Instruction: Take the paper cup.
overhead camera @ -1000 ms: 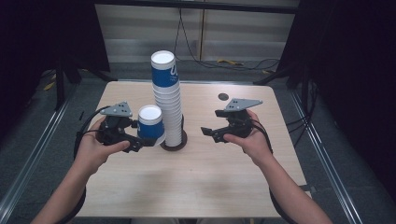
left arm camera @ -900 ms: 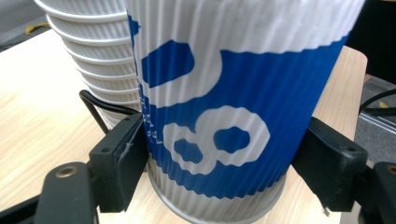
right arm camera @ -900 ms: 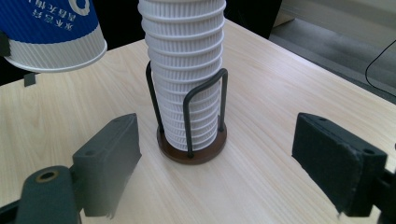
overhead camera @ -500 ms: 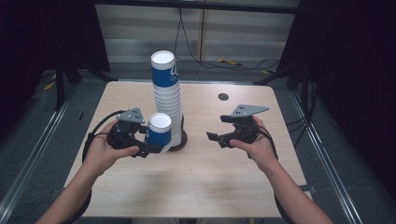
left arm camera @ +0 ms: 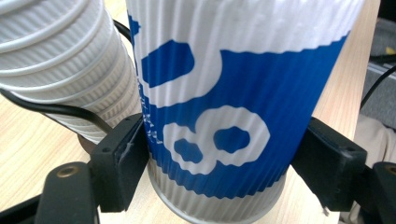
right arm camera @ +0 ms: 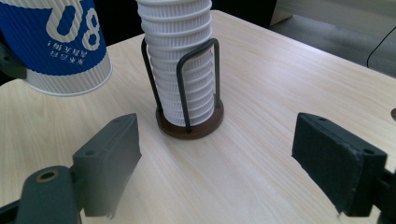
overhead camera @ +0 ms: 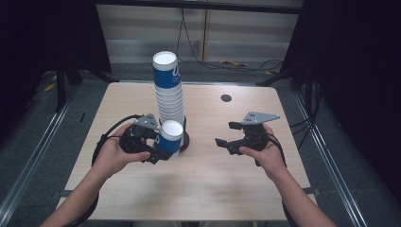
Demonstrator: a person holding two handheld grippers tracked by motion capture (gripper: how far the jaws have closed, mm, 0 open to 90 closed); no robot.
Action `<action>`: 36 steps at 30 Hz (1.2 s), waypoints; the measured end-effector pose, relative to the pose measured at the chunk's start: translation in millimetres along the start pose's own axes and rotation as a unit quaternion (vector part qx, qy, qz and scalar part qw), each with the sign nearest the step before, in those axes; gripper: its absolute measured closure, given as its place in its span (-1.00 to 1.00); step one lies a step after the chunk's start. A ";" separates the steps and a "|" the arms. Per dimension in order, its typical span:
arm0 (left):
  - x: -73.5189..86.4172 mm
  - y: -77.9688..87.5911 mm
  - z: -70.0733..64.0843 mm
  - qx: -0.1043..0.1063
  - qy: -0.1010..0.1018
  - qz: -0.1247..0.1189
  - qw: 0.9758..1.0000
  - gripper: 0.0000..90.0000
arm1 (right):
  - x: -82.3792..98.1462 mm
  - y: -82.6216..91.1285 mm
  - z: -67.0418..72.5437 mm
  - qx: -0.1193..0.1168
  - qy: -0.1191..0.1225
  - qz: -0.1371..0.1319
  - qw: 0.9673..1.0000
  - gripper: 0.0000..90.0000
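My left gripper point(overhead camera: 158, 146) is shut on a blue and white ribbed paper cup point(overhead camera: 169, 139), held upright just above the table. Both pads press the cup point(left arm camera: 224, 116) low on its wall. Directly behind it rises a tall stack of nested cups point(overhead camera: 169, 92) in a dark wire holder with a round base point(right arm camera: 190, 122). The held cup point(right arm camera: 60, 42) hangs in the air to the left of that holder. My right gripper point(overhead camera: 227, 135) is open with nothing between its fingers, off to the right of the stack and pointing toward it.
The wooden table point(overhead camera: 208, 189) has a small dark round hole point(overhead camera: 226, 98) at the back right. Cables trail from both grippers. Metal rails and dark floor border the table on both sides.
Both hands have drifted toward the near side of the table and slightly lower. The left one carried the cup rightward, in front of the stack's base. Neither gripper's jaws changed.
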State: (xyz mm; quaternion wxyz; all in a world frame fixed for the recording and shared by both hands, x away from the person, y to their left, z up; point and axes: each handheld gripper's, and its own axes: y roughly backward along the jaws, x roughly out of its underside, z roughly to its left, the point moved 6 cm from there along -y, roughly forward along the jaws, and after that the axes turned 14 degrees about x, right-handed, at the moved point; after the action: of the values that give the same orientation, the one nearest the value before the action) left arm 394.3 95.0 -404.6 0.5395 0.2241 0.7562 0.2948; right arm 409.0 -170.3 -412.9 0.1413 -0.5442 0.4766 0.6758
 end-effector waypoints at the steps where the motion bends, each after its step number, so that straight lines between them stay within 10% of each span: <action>1: -0.7 -1.5 -0.4 0.002 0.000 0.002 1.000 -0.48 | 1.9 0.1 -0.2 0.001 -0.001 0.001 1.000 -0.67; 16: -5.0 -19.2 -2.8 0.002 -0.008 0.052 0.999 -0.47 | 17.0 3.5 -2.7 -0.007 -0.004 0.003 1.000 -0.67; 36: -12.9 -40.8 -3.5 -0.002 -0.033 0.153 0.988 -0.47 | 30.1 3.1 3.7 -0.029 0.018 0.016 0.999 -0.67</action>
State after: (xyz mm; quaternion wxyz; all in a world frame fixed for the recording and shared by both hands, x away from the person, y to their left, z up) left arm 394.2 56.2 -422.9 0.5131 0.3463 0.6940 0.3677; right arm 393.5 -178.8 -437.7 0.1063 -0.5525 0.4676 0.6818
